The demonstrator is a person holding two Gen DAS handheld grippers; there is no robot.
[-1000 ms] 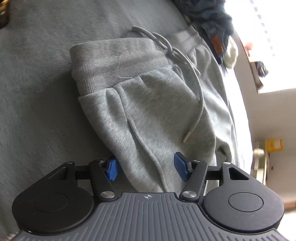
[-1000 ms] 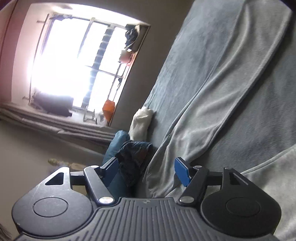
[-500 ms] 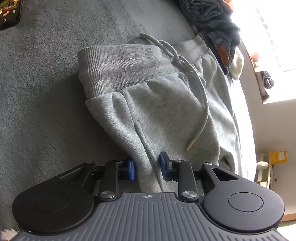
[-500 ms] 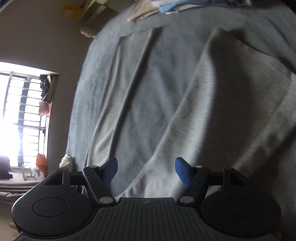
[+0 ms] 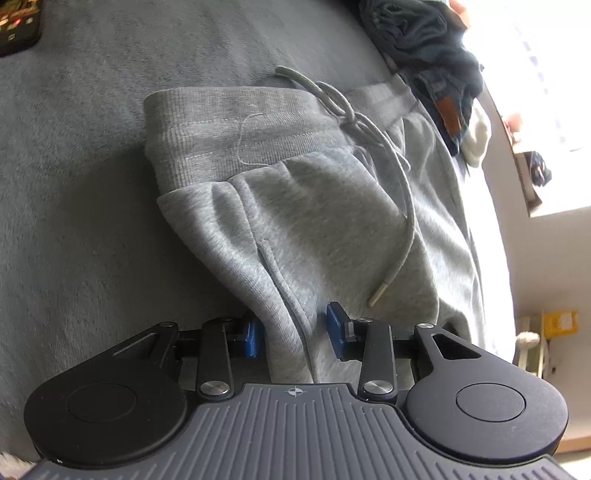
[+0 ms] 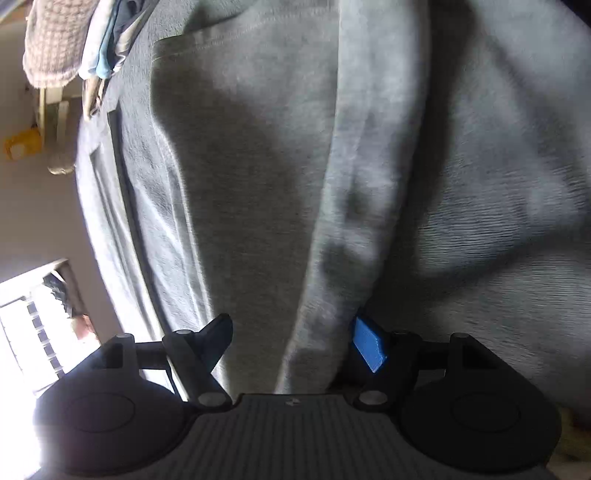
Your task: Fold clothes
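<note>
While the grey sweatpants (image 5: 310, 221) are lying on the grey blanket (image 5: 74, 184), the left gripper (image 5: 295, 328) is pinching their side fold; the right gripper (image 6: 291, 339) is straddling a pant leg (image 6: 354, 184), jaws apart.

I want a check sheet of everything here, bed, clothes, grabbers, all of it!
Surface: grey fuzzy blanket.
Job's things: grey sweatpants, waistband up, drawstring lying loose on top.
Clutter: dark jeans pile, phone, stacked folded clothes.
Grippers: left gripper jaws closing on a sweatpants fold; right gripper open around a grey fabric ridge.
Cables: nothing seen.
Surroundings: bright window.
</note>
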